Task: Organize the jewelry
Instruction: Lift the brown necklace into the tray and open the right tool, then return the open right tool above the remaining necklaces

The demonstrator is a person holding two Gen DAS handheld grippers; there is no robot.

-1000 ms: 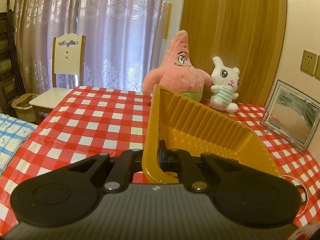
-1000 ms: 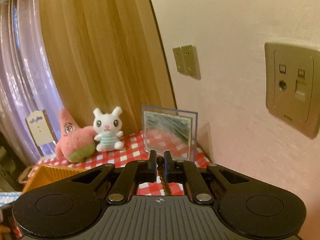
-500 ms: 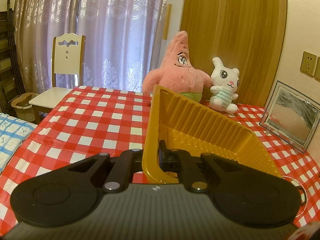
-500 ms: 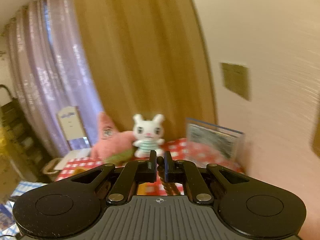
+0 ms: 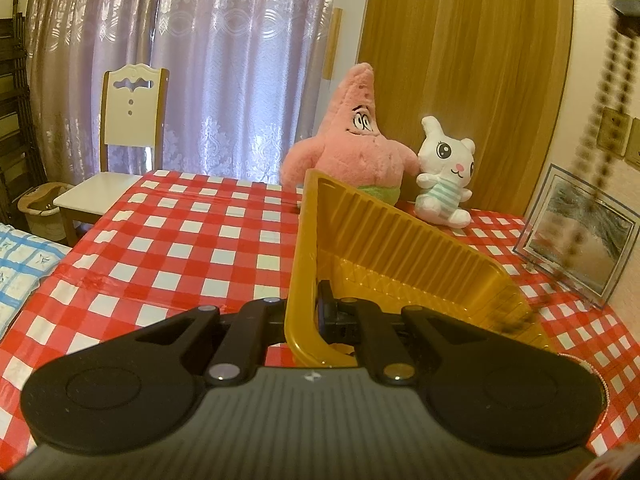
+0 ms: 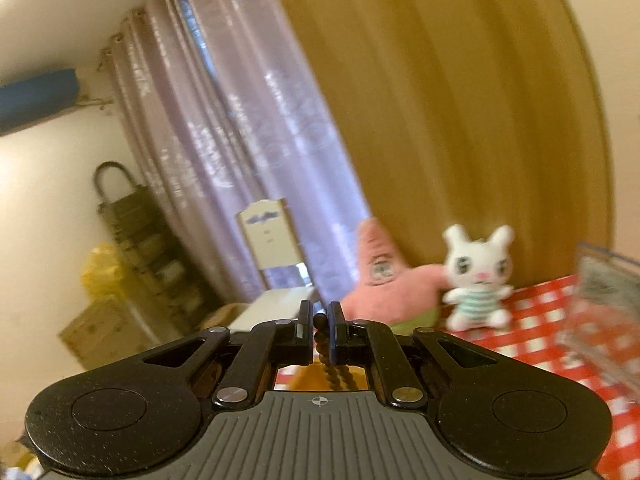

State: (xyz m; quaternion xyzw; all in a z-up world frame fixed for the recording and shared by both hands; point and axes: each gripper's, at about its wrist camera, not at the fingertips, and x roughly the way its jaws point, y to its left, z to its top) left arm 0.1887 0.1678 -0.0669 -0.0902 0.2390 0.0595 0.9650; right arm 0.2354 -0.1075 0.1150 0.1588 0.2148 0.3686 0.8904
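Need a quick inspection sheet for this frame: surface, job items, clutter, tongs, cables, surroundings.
Surface: table with a red-and-white checked cloth.
Job's things: yellow tray, tilted; brown bead string hanging toward the tray's right end.
Clutter: pink star plush, white bunny plush, framed picture along the far edge.
Tongs: left tongs shut on the tray's near rim; right tongs shut on the bead string, held above the table.
Cables: nothing seen.
Surroundings: chair, lilac curtain, tan curtain, wall sockets. The right wrist view is motion-blurred.
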